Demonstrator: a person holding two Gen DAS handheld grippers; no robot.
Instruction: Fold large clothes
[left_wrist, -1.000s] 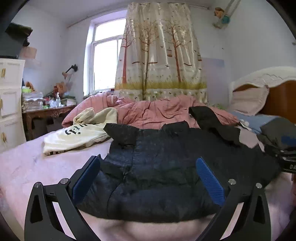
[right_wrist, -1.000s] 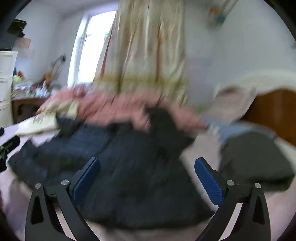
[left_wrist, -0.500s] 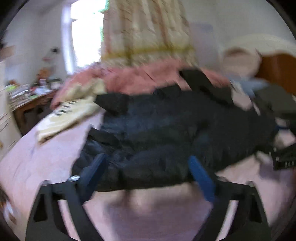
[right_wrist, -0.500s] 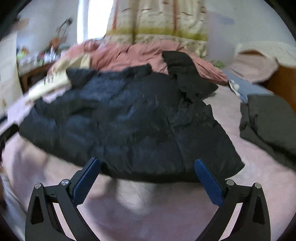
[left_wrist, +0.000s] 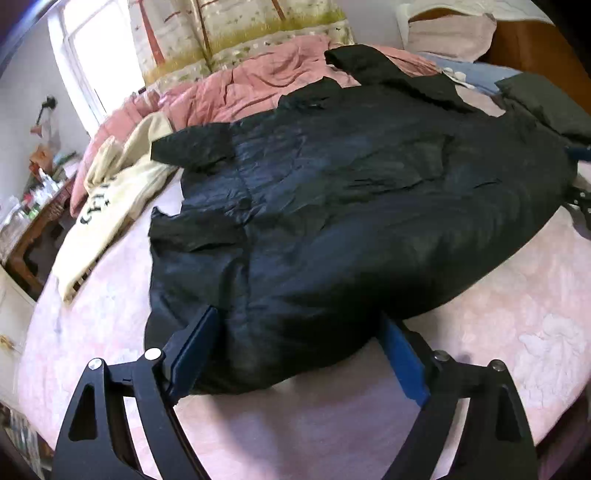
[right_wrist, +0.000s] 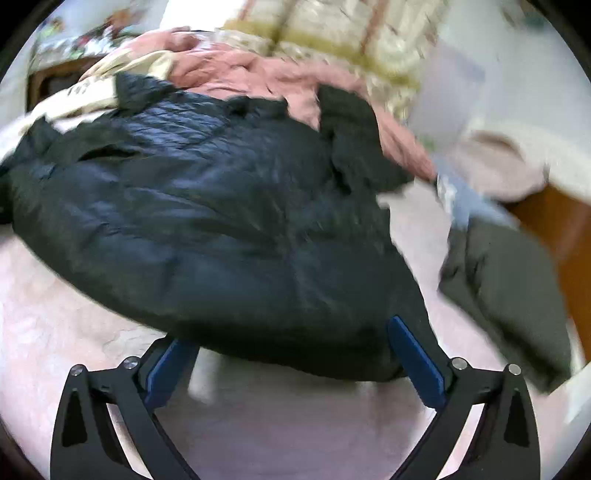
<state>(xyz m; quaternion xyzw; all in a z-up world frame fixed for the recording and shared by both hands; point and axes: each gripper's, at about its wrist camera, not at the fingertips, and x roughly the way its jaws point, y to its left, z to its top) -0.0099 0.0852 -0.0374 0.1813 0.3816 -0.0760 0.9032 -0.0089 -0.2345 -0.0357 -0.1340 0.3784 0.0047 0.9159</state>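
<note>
A large black puffer jacket (left_wrist: 332, 206) lies spread on the pink bed sheet (left_wrist: 480, 350); it also shows in the right wrist view (right_wrist: 221, 221). My left gripper (left_wrist: 299, 354) is open, its blue pads at the jacket's near left hem, one pad on each side of the edge. My right gripper (right_wrist: 291, 358) is open at the jacket's near right hem, pads wide apart. The right gripper's tip (left_wrist: 578, 153) shows at the far right of the left wrist view.
A cream sweatshirt (left_wrist: 107, 199) lies left of the jacket. A rumpled pink quilt (left_wrist: 258, 88) lies behind it. A dark folded garment (right_wrist: 509, 295) sits to the right near the wooden headboard (right_wrist: 554, 221). A wooden desk (left_wrist: 33, 229) stands at the left.
Both grippers have dropped down and forward to the jacket's near hem; the view has tilted from the room down onto the bed. Both stay open.
</note>
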